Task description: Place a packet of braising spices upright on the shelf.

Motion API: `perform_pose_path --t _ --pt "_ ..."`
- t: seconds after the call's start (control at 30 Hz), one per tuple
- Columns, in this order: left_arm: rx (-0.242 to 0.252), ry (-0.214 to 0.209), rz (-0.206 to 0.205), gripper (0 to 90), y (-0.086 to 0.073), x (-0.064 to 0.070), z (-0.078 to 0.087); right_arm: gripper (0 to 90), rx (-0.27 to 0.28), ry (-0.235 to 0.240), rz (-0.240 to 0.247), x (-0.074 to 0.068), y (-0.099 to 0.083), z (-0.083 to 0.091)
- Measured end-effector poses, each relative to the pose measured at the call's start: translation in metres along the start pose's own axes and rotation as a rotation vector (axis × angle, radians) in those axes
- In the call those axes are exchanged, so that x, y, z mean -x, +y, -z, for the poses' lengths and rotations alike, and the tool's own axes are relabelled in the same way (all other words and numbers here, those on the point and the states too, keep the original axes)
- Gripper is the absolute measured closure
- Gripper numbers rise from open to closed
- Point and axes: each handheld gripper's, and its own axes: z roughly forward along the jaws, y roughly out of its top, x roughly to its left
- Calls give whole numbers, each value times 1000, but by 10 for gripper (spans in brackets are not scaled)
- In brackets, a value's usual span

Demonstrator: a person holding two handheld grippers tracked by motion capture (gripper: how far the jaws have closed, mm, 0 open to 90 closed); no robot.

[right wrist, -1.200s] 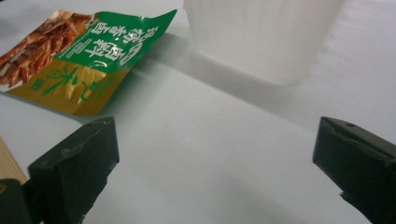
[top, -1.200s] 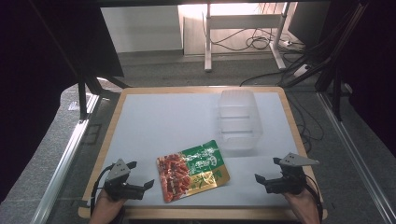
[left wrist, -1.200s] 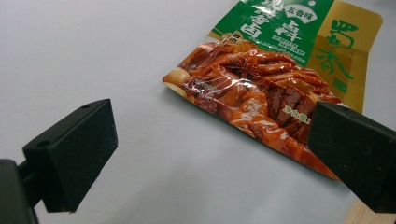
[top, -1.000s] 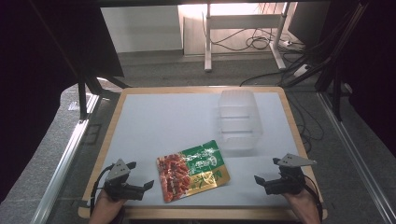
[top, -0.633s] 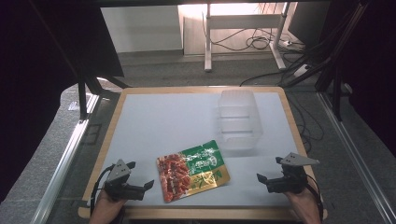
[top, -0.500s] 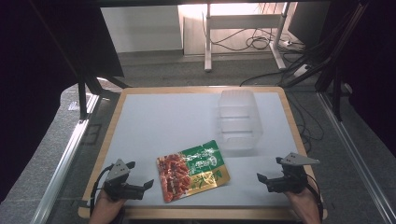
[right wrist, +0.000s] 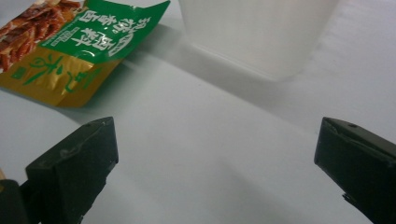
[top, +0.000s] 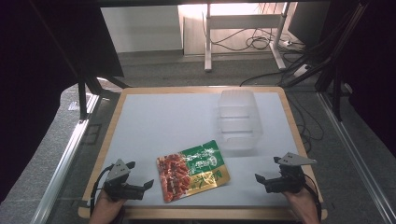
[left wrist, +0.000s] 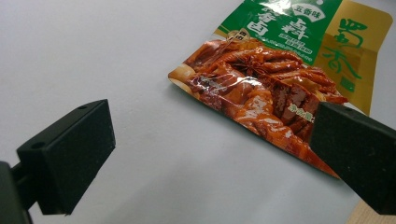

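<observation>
With both the left gripper (top: 148, 184) and right gripper (top: 258, 178) wide open and empty, the flat snack packet (top: 192, 169) may slide across the smooth desk (top: 159, 126) if pinched carelessly.

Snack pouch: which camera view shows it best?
The high view: the whole snack pouch lies flat, apart from both grippers. The left gripper view shows its red end close; the right gripper view catches its green-and-gold end.

White mat (top: 163, 121) lies bare (clear container (top: 237, 120) blocks the far right).
</observation>
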Motion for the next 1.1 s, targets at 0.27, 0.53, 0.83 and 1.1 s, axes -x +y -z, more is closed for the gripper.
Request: perform_pose_path --t 0.27,0.53,0.83,1.1 --pt "1 0 0 4 0 0 0 1 -2 15 16 -3 2 -4" --pt "1 1 -4 5 0 0 0 1 3 20 23 -6 4 -6" --pt "0 1 -6 6 0 1 0 0 0 35 22 -10 7 -13" --pt "-2 2 -8 7 0 1 0 0 1 68 20 -13 9 -19"
